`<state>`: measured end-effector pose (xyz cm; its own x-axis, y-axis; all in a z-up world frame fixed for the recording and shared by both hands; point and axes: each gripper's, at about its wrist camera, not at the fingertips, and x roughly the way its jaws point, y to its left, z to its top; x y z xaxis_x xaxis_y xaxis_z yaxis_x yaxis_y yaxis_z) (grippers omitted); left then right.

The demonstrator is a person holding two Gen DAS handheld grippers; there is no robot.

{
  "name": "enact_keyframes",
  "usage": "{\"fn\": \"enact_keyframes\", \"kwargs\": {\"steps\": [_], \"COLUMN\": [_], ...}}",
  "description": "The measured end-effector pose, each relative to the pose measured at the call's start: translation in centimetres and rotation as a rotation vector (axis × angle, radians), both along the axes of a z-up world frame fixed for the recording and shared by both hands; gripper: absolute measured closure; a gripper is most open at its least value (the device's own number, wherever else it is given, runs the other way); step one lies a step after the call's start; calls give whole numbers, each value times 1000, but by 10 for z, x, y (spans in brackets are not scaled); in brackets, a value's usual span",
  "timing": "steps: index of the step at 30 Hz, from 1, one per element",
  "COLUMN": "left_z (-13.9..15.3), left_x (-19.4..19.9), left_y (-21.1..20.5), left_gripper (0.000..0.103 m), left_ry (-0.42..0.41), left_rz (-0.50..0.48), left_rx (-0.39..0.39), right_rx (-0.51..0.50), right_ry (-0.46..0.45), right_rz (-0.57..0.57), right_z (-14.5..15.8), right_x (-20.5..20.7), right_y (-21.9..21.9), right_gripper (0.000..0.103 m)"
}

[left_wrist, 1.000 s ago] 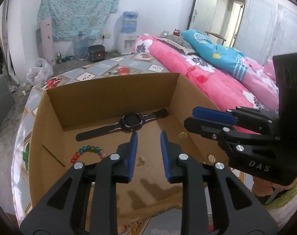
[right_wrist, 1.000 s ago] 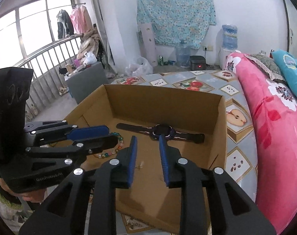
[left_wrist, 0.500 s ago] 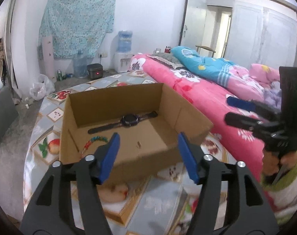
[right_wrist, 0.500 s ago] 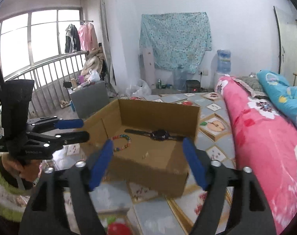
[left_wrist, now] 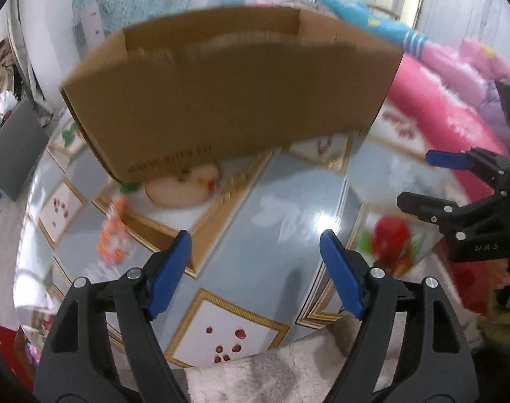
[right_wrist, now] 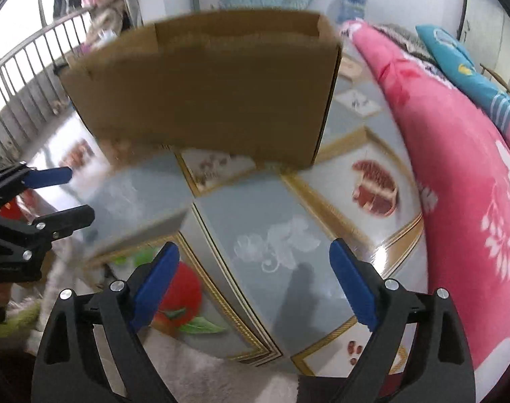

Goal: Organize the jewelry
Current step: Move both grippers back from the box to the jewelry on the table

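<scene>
The cardboard box (left_wrist: 228,90) stands on the tiled floor ahead of both grippers; only its near outer wall shows, so the watch and bracelet inside are hidden. It also shows in the right wrist view (right_wrist: 204,84). An orange beaded piece (left_wrist: 112,235) lies blurred on the floor left of my left gripper (left_wrist: 255,268), which is open and empty, low over the tiles. My right gripper (right_wrist: 255,282) is open and empty too. The right gripper shows at the right of the left wrist view (left_wrist: 433,179), the left gripper at the left of the right wrist view (right_wrist: 70,194).
A pink flowered quilt (right_wrist: 456,168) on the bed runs along the right. A pale fluffy rug (left_wrist: 271,376) lies just under the grippers. A balcony railing (right_wrist: 26,67) and a grey box (left_wrist: 13,154) are at the left.
Both grippers opened wide, pulled back out of the box and dropped low toward the floor. The box interior passed out of sight; now only its outer wall shows.
</scene>
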<state>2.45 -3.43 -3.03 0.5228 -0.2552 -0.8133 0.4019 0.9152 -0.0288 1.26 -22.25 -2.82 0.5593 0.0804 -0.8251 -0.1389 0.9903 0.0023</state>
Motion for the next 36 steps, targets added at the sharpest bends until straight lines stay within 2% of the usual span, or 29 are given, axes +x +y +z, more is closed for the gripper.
{"fn": "enact_keyframes", "kwargs": {"steps": [3,4,7,12,20,24,27,30,33,35,36], "left_z": [-7,-9,-15,-16,-19,-22,-22,-23,-24,-23,-23], "left_x": [-1,-2,-5,-5,-2,0,-1,-1,-2,-4,-4], "left_y": [-2,-3,-6,-8,-8,-7,-5,-6,-6,-4,-4], "left_gripper": [28,28,28,27,15,8,8,8,8,8,8], "left_ry": [5,1,-4,-25,-36,-30,-35,-41,-46,-46,-46], "left_rz": [-6,-9,-18,-25,-3,14,14,17,20,20,21], "left_rx": [-9,-8,10,20,18,23,20,19,19,19,18], "right_rx": [-39,-37,6,7,14,20,95,118,105,91,82], "right_ry": [19,18,14,-8,-22,30,-58,-110,-111,-103,-102], "right_rz": [-8,-11,-29,-10,43,10,3,34,78,106,115], "right_z": [-11,-12,-15,-14,-13,-7,10,19,18,14,13], "right_x": [1,2,0,1,-3,2,-1,2,12,19,21], "right_y": [3,2,-5,-5,-8,-9,-8,2,17,26,29], "right_gripper": [13,6,6,6,6,6,6,7,17,32,36]}}
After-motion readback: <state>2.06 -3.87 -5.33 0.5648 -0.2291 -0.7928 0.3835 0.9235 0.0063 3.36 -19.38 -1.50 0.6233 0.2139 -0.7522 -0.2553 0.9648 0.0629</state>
